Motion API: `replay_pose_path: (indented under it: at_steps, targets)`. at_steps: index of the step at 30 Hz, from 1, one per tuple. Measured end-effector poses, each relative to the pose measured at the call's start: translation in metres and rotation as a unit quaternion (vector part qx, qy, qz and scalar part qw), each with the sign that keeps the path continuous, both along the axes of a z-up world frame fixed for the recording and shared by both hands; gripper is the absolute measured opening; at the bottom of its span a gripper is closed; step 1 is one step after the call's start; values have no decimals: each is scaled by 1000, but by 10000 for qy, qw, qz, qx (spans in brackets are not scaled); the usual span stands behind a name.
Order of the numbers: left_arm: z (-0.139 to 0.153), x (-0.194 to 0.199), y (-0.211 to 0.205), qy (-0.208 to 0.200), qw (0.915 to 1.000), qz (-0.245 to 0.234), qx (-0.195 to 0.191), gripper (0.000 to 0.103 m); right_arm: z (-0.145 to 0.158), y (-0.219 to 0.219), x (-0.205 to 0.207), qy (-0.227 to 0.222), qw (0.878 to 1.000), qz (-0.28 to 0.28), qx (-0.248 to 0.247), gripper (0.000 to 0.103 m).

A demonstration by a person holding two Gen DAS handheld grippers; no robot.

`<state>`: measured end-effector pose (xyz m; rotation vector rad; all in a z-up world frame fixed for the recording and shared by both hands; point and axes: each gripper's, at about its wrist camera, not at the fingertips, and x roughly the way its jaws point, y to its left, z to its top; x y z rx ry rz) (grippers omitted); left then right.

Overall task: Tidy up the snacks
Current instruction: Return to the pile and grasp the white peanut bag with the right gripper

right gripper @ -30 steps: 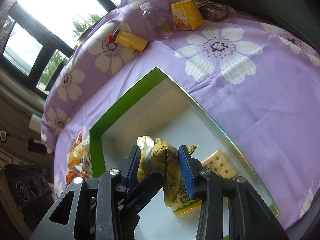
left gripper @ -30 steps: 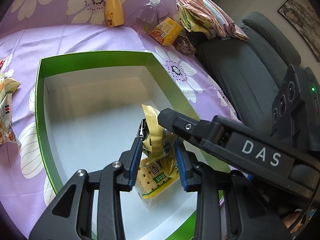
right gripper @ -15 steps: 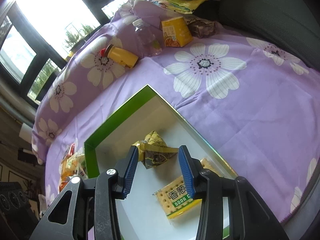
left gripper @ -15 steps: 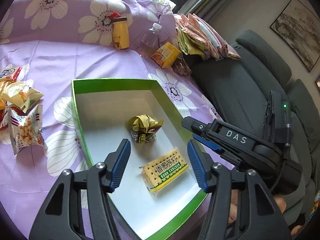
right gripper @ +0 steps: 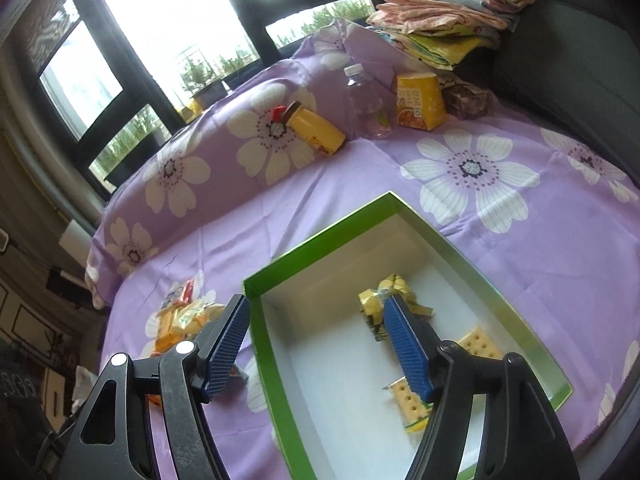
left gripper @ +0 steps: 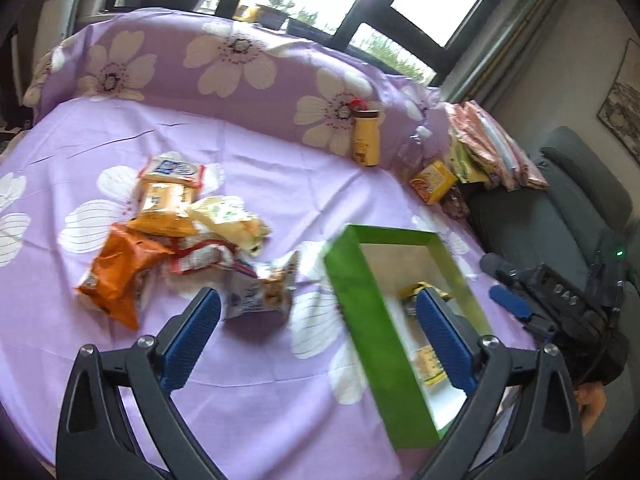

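A green box (left gripper: 352,280) (right gripper: 280,364) with a white inside lies on the purple flowered cloth. In it rest a crumpled yellow packet (right gripper: 376,300) (left gripper: 416,290) and a soda cracker pack (right gripper: 476,342) (left gripper: 430,362). Left of the box is a pile of snack bags (left gripper: 168,232) (right gripper: 180,320), among them an orange bag (left gripper: 120,272) and a pale bag (left gripper: 260,292). My left gripper (left gripper: 316,336) hangs above the cloth and the box's left wall, jaws opening wide, nothing between them. My right gripper (right gripper: 320,344) hovers over the box, jaws opening, nothing held.
At the back stand a yellow bottle (left gripper: 366,138) (right gripper: 316,128), a clear bottle (right gripper: 366,100) and a yellow carton (left gripper: 434,182) (right gripper: 420,100). Folded cloths (right gripper: 448,12) are stacked on a grey sofa (left gripper: 560,216). The right gripper's body (left gripper: 560,300) shows at the right.
Both grippers let go of the yellow packet, which now lies in the box. Both pulled up and back with jaws spreading; the left view swung left to the snack pile.
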<state>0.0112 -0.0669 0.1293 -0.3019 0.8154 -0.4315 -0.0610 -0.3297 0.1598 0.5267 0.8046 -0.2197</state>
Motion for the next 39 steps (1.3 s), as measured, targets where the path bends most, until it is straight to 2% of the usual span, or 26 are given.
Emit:
replay_pose_path:
  at_steps: [4, 10, 14, 21, 28, 37, 39]
  targets:
    - [-20, 4, 40, 155, 9988, 351, 294, 99, -1, 29, 14, 53, 9994, 316, -101, 71]
    - [-56, 16, 90, 584, 9939, 931, 25, 99, -18, 73, 34, 282, 9956, 873, -207, 71]
    - [-71, 20, 102, 896, 9907, 1017, 91, 99, -36, 102, 49, 533, 9912, 1173, -292, 71]
    - [-76, 19, 108, 837, 9894, 1117, 391, 99, -68, 152, 72, 660, 9814, 1781, -283, 71]
    - [-86, 22, 100, 935, 9881, 1041, 640, 99, -103, 164, 91, 972, 9783, 1696, -680, 71]
    - [-91, 25, 105, 1097, 9862, 1070, 632, 99, -133, 163, 109, 1097, 9793, 1622, -521, 72]
    - [-91, 25, 105, 1131, 9863, 1055, 579, 99, -134, 164, 108, 992, 9801, 1631, -553, 71]
